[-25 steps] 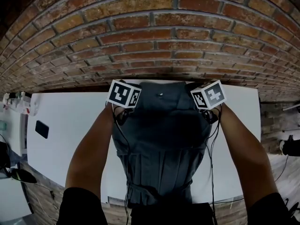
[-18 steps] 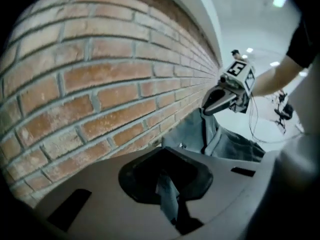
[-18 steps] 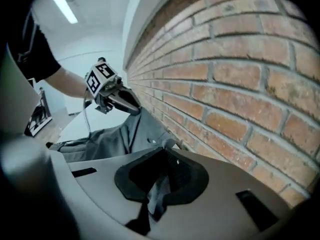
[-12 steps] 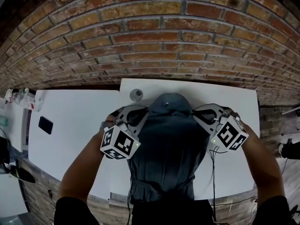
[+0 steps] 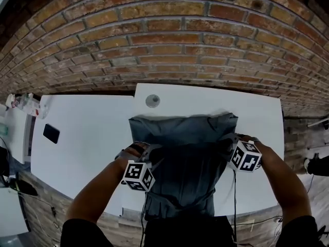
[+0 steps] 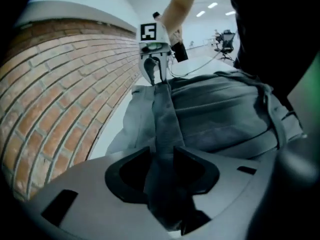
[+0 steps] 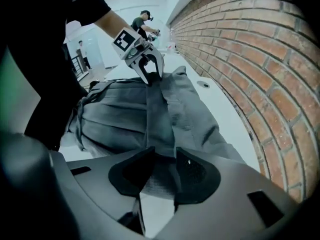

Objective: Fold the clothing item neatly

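Garment: a grey garment (image 5: 185,158) is lying on the white worktop (image 5: 87,138). Its far part is doubled back toward the person, so a straight folded edge is facing the brick wall (image 5: 164,45). Its near end is reaching the worktop's near edge.
Left gripper: the left gripper (image 5: 148,151) is sitting at the garment's left side, pointing down. Its fingers (image 6: 131,170) have just been opening and are standing partly apart, with a ridge of grey cloth lying between them (loose, not clamped).
Right gripper: the right gripper (image 5: 226,145) is sitting at the garment's right side. Its fingers (image 7: 197,176) have likewise just been opening and are standing partly apart around the same ridge, not gripping it.
Ridge: it is running across the garment from one gripper to the other.
Beyond the fold: a small round grey thing (image 5: 152,101) is lying on bare worktop, apart from the garment.
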The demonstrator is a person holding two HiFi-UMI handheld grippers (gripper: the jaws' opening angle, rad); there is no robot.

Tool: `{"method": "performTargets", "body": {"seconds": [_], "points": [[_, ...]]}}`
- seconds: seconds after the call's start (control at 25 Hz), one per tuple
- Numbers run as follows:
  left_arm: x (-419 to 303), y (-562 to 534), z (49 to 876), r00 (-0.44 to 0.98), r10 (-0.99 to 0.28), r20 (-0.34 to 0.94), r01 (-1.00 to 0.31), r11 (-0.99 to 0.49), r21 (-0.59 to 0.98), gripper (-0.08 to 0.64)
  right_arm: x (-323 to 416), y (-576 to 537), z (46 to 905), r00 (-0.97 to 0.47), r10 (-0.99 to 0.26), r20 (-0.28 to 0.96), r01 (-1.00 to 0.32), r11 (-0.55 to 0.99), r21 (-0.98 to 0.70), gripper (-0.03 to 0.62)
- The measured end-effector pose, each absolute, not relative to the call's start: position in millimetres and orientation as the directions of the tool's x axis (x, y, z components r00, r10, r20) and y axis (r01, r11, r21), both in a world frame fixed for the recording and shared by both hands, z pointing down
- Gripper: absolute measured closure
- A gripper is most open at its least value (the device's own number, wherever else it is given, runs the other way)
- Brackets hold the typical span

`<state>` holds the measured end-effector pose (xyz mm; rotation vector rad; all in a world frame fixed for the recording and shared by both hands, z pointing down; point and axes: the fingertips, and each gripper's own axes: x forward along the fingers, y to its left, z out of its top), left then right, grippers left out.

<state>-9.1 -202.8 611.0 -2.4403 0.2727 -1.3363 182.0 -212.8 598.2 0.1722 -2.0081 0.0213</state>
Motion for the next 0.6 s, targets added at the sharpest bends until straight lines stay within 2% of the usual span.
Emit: {"method": "performTargets", "body": {"seconds": [0.12,0.2,0.24,0.28,0.4,0.52,0.6], "points": [[-20.9,-219.2,589.4,0.58,-0.364,0.729,-0.195,-0.931,-0.31,0.432,177.1,-227.2,568.5,-0.542,-0.15,0.827,-0.271,0.963,-0.004,0.479],[-26.0,-237.5,568.4,0.608,-0.413,0.678,-0.329,-0.908,-0.259,0.433,172.0,-254.6,539.4,-0.627,-0.254,0.737,-0.422,0.906,-0.047,0.481],[-26.3,-247.5,558.9,0.617,-0.44,0.653,-0.382,-0.892,-0.24,0.433,172.0,-271.7,529.9,-0.632,-0.322,0.705,-0.499,0.865,-0.053,0.511],[-24.5,-257.3,551.7,0.622,-0.461,0.633,-0.421,-0.879,-0.226,0.433,173.2,-287.1,527.0,-0.614,-0.375,0.695,-0.563,0.825,-0.053,0.549],[-8.8,-279.2,550.5,0.617,-0.48,0.623,-0.456,-0.864,-0.214,0.433,181.5,-307.4,557.0,-0.501,-0.376,0.779,-0.642,0.766,-0.043,0.558],[-3.0,-294.4,583.4,0.541,-0.46,0.704,-0.444,-0.867,-0.226,0.433,200.5,-310.7,600.2,-0.354,-0.337,0.872,-0.672,0.74,0.014,0.558],[-14.3,-302.3,614.2,0.443,-0.438,0.782,-0.462,-0.859,-0.219,0.438,208.9,-309.7,621.7,-0.316,-0.317,0.894,-0.707,0.708,0.001,0.558]]}}
